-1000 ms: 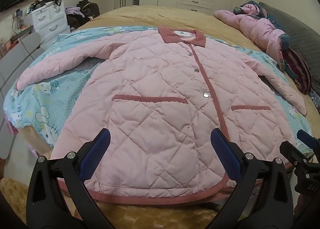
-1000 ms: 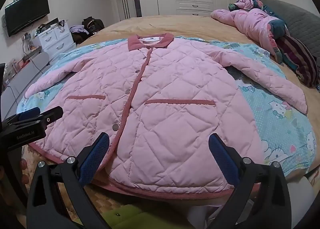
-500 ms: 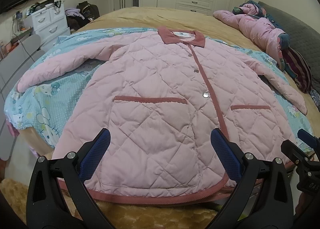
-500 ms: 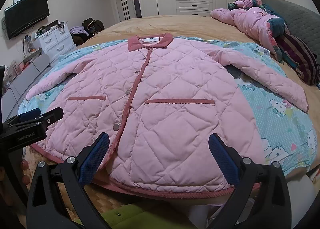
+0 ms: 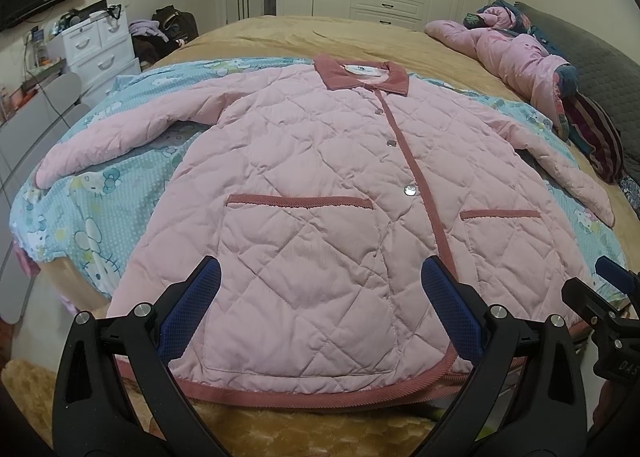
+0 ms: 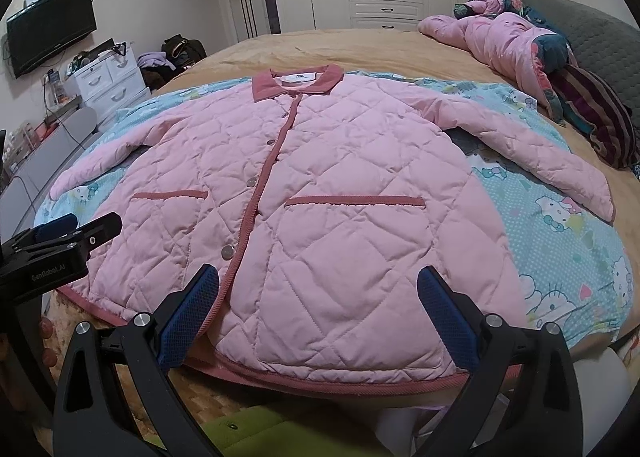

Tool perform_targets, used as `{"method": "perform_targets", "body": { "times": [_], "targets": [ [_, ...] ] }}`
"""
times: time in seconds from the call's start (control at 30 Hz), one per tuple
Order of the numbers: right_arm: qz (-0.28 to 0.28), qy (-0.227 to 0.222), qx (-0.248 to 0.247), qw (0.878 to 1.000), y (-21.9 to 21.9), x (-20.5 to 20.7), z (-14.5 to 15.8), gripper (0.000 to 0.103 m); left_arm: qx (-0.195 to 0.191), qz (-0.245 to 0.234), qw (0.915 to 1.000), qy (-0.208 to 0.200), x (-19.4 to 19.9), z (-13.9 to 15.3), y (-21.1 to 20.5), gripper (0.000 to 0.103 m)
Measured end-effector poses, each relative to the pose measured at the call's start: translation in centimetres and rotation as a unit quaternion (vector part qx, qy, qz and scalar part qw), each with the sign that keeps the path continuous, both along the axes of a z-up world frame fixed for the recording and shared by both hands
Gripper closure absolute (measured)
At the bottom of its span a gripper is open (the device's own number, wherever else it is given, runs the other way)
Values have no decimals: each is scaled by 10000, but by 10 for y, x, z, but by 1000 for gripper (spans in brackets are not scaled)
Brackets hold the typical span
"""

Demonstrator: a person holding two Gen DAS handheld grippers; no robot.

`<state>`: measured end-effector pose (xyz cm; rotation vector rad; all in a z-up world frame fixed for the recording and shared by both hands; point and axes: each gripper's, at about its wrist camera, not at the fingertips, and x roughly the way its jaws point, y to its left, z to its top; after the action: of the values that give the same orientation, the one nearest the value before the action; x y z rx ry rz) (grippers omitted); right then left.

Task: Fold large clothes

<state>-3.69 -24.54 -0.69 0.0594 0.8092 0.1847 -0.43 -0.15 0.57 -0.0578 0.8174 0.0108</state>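
Observation:
A large pink quilted jacket (image 5: 320, 177) lies flat and buttoned on the bed, collar far, hem near, both sleeves spread out; it also shows in the right wrist view (image 6: 320, 185). My left gripper (image 5: 320, 289) is open and empty, hovering over the jacket's lower left pocket near the hem. My right gripper (image 6: 318, 293) is open and empty over the lower right pocket. The right gripper (image 5: 612, 297) shows at the right edge of the left wrist view. The left gripper (image 6: 60, 237) shows at the left edge of the right wrist view.
A blue cartoon-print sheet (image 5: 100, 193) lies under the jacket on a tan bedspread (image 5: 340, 37). A heap of pink bedding (image 6: 504, 41) and a striped pillow (image 6: 600, 121) lie at the far right. White drawers (image 5: 100, 45) stand left of the bed.
Both grippers have drifted slightly forward over the jacket's hem. The jacket has not moved and the jaws stay open.

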Motion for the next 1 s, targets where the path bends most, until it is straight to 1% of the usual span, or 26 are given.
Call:
{"method": "perform_targets", "body": {
  "times": [1.0],
  "targets": [
    [8,-53,-83,10000,-1,4,-1,4,111,-80,9999,27,5,-3,-5,9]
  ]
}}
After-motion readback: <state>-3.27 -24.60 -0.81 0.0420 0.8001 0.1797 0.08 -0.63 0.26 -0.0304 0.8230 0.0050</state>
